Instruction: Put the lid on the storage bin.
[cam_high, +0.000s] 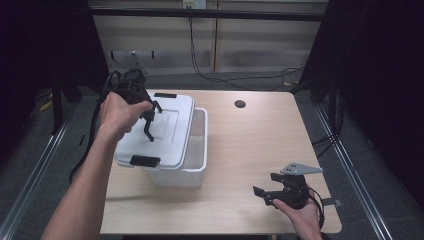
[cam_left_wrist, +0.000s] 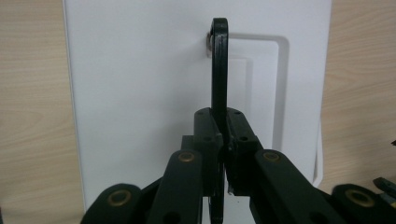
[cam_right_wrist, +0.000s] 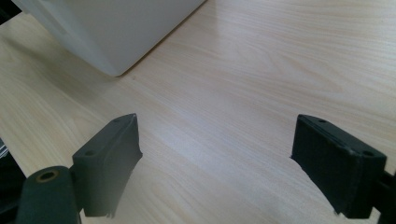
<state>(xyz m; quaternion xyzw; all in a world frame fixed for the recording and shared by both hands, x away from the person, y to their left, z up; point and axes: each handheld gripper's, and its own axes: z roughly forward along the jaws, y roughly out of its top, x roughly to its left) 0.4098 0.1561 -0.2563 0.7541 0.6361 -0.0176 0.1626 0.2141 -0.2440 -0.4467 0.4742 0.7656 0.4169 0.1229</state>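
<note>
Pinching the lid's black carry handle (cam_left_wrist: 219, 65), the left gripper (cam_high: 148, 121) was seen with its jaws drawn tight together on that thin upright bar. The white lid (cam_high: 172, 127) was held askew over the white plastic storage bin (cam_high: 197, 150), shifted toward nine o'clock so that the bin's three o'clock side lay uncovered. Black latches (cam_high: 145, 160) were seen at the lid's six and twelve o'clock ends. The bin stood on the wooden table (cam_high: 250, 150) toward nine o'clock. The right gripper (cam_high: 267, 187) was held low near the table's five o'clock corner, well apart from the bin, its jaws spread wide with bare tabletop between them. No brand, label or writing could be read on anything.
</note>
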